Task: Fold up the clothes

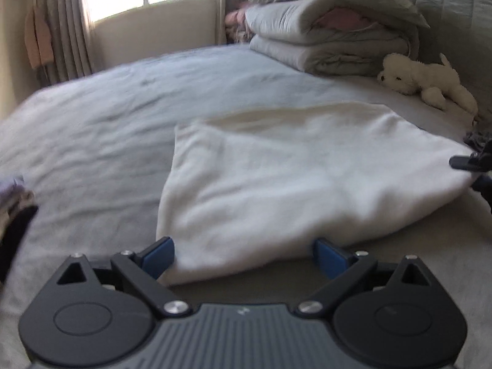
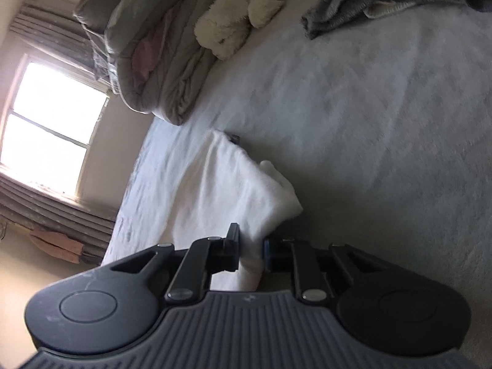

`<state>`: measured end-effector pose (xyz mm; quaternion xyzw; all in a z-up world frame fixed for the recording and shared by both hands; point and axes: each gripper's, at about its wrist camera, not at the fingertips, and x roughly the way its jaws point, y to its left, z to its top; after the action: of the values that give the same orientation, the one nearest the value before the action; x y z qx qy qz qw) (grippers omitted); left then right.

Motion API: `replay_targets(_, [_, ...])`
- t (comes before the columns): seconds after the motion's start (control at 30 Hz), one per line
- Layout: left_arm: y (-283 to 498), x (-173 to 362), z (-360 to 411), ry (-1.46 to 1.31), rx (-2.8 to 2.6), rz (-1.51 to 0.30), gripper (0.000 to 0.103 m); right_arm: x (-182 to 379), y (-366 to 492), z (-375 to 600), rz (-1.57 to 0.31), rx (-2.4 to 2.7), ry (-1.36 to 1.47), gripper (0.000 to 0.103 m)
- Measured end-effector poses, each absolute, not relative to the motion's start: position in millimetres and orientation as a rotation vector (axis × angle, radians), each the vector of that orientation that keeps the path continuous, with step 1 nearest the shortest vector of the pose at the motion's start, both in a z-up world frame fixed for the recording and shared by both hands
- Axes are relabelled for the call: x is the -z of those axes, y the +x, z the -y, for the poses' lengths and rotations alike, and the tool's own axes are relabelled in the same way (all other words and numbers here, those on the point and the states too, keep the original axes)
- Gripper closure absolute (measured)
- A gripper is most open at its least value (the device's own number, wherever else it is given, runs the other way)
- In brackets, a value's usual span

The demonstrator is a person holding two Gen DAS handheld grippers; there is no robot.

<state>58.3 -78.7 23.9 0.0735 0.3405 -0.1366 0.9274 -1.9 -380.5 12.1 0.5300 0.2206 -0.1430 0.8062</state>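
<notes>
White garment (image 1: 276,178) lies on bed (image 1: 107,117), long axis left-right. Right gripper (image 2: 250,253) jaws narrow, pinching its right corner. Left gripper (image 1: 243,253) jaws wide, straddling near-left corner, unclamped

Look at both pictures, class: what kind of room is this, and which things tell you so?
Most likely a bedroom. A wide bed fills the view, folded quilts are stacked at its far end beside a plush toy dog, and curtains hang by the window.
</notes>
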Motion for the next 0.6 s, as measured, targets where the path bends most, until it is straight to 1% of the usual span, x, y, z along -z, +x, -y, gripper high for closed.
replay_targets(0.1, [58.4, -26.7, 77.1, 0.153, 0.265, -0.697, 0.005, -13.2, 1.6, 378.2, -0.484, 0.314, 1.111, 0.083])
replay_targets(0.23, [57.6, -32.3, 71.6, 0.142, 0.254, -0.694, 0.005, -0.3, 1.9, 382.5, -0.515, 0.354, 1.178, 0.081])
replay_targets(0.33, [52.7, -37.9, 69.0, 0.169, 0.252, -0.644, 0.005, -0.5, 2.3, 383.0, -0.513, 0.355, 1.179, 0.081])
replay_targets(0.43, [41.4, -45.3, 75.4, 0.229, 0.292, -0.554, 0.005, -2.9, 3.6, 380.7, -0.507, 0.351, 1.160, 0.081])
replay_targets(0.5, [42.3, -43.0, 78.9, 0.217, 0.323, -0.568, 0.005, -6.1, 3.6, 378.7, -0.500, 0.343, 1.135, 0.081])
replay_targets(0.6, [53.5, -25.1, 82.2, 0.240, 0.296, -0.655, 0.005, -3.7, 6.2, 378.5, -0.514, 0.352, 1.130, 0.081])
